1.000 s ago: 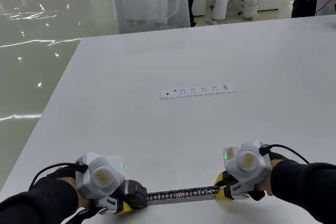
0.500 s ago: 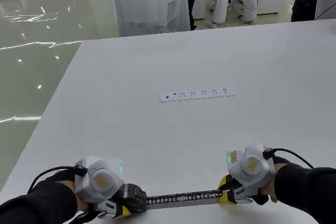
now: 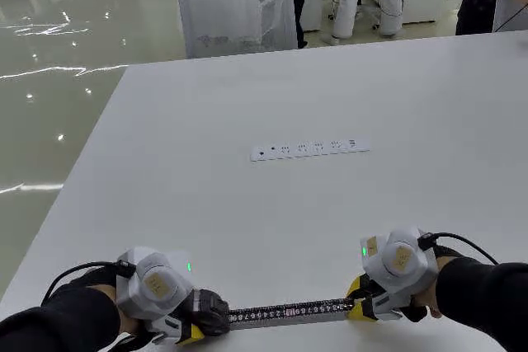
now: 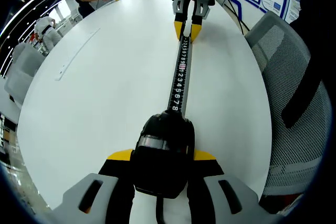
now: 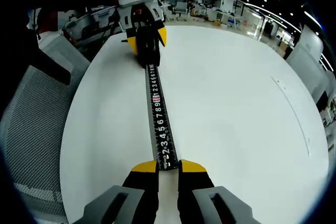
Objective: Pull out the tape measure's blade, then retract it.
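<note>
White workbench (image 3: 206,121) | tape measure (image 3: 213,313), blade (image 3: 289,312) out | power strip (image 3: 309,148) centre | glossy floor (image 3: 58,80)

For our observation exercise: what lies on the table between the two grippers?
The tape measure's pulled-out blade spans the gap, from the black case in the left gripper to the right gripper pinching its tip, seen in all three views.

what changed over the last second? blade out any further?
The right gripper moved a little to the person's right with the blade end clamped, so slightly more blade is out. The left gripper kept the tape measure case clamped in about the same spot. The power strip on the table did not move.
</note>
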A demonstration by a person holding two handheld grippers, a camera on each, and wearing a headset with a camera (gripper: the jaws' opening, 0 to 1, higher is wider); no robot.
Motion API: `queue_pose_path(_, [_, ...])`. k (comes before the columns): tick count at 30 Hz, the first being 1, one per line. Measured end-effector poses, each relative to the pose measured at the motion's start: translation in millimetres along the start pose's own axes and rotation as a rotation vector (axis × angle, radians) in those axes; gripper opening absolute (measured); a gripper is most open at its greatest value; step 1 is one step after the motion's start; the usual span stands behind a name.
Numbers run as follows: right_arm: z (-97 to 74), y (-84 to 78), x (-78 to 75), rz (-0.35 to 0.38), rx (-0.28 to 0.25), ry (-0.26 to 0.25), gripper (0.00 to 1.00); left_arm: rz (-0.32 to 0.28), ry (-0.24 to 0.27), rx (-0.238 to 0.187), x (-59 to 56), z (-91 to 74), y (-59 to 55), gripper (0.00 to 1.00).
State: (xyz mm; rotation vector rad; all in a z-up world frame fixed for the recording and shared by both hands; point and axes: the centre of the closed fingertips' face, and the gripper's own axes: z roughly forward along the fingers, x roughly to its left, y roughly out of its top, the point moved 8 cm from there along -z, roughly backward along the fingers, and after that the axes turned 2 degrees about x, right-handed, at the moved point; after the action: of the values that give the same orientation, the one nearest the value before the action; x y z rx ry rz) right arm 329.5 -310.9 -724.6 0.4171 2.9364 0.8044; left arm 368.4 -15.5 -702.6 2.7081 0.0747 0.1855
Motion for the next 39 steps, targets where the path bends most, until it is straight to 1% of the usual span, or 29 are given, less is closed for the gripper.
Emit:
queue_pose_path(19, [-5.4, -8.1, -1.6, 0.01, 0.004, -0.003, 0.09, 0.0, 0.002, -0.001, -0.3, -0.3, 0.2, 0.33])
queue_pose_path(39, [-11.3, -19.2, -3.5, 0.014, 0.021, -0.007, 0.09, 0.001, 0.001, -0.003, -0.2, 0.4, 0.2, 0.33])
